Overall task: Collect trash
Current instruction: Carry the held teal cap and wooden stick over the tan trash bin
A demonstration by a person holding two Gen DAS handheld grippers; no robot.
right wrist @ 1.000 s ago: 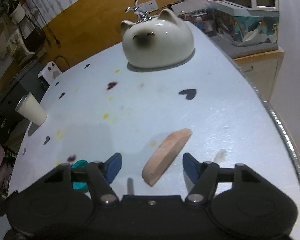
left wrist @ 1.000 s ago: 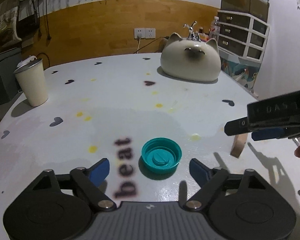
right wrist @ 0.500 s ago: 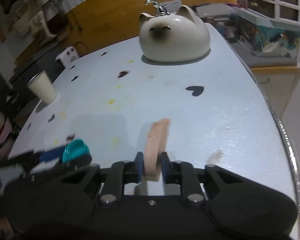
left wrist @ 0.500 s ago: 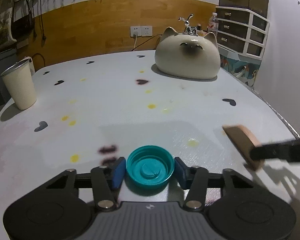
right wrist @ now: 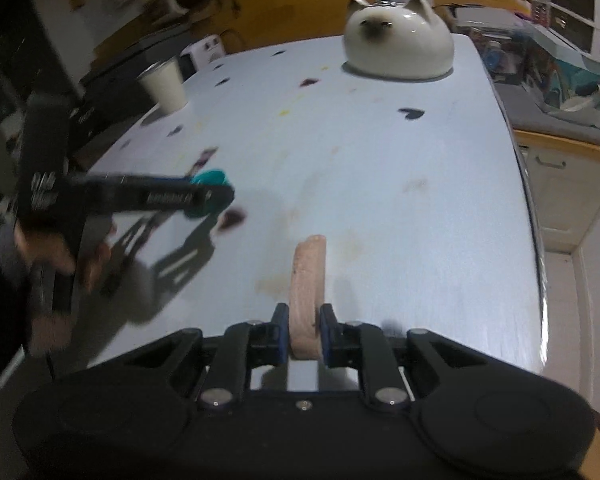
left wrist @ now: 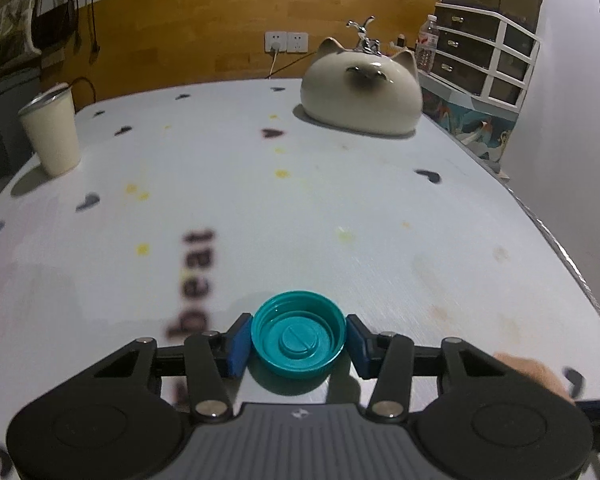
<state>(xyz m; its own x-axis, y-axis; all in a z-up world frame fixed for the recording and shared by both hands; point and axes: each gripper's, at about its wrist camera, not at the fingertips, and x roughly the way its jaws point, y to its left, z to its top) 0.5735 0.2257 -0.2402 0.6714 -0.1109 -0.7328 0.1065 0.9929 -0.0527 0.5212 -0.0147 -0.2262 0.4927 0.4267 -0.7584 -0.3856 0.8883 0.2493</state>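
A teal bottle cap (left wrist: 299, 334), open side up, sits between the blue pads of my left gripper (left wrist: 299, 343), which is shut on it just above the white table (left wrist: 260, 184). In the right wrist view my right gripper (right wrist: 304, 334) is shut on a flat tan wooden piece (right wrist: 309, 280), held on edge and lifted off the table. The left gripper (right wrist: 204, 196) with the teal cap (right wrist: 210, 178) shows blurred at the left of that view, carried by a hand (right wrist: 40, 252). A blurred bit of the tan piece (left wrist: 530, 372) shows at the lower right of the left wrist view.
A cat-shaped ceramic dish (left wrist: 360, 94) stands at the table's far right. A cream cup (left wrist: 52, 132) stands at the far left edge. The table's right edge (right wrist: 536, 248) drops off toward a cabinet (right wrist: 568, 176). Drawers (left wrist: 484, 60) stand behind.
Both grippers closed: the left on the teal cap, the right on the tan piece, which turned on edge. The right gripper then swung left and lifted the piece; the left carried the cap slightly.
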